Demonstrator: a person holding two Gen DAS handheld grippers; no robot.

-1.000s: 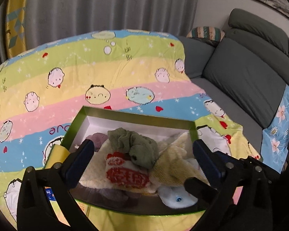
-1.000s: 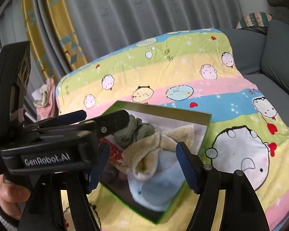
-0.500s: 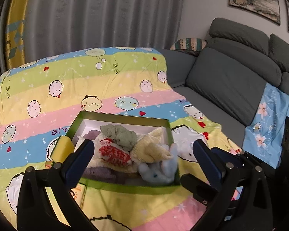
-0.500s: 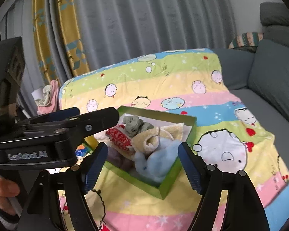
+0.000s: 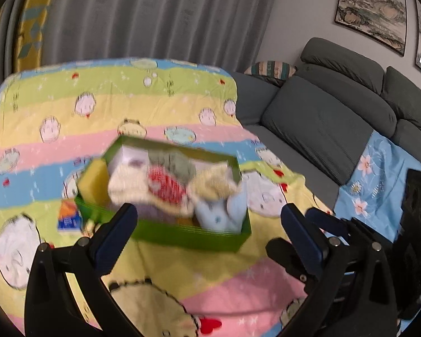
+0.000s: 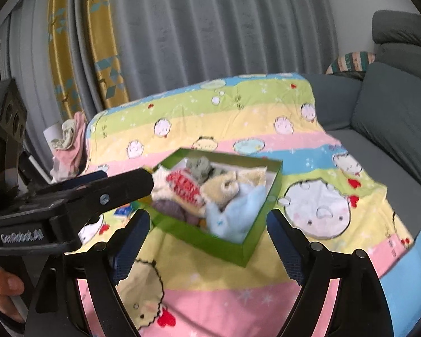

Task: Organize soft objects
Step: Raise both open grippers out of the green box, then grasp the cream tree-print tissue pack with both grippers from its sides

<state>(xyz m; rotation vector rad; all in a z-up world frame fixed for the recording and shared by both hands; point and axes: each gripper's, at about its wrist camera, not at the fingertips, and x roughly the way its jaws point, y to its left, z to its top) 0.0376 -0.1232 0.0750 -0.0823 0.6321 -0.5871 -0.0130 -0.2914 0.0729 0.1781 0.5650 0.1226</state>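
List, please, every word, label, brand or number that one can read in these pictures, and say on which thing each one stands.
"GenRobot.AI" (blurred, barely legible): white letters on the black body of the left claw, seen from the right wrist.
Red characters on the white cloth in the green box: too blurred to read.
Marks on the striped blanket: unreadable.
Print on the small orange and blue packet: unreadable.

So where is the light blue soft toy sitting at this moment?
In both wrist views the light blue soft toy lies inside the green box at its near right corner, beside the yellow towel, on the cartoon blanket.
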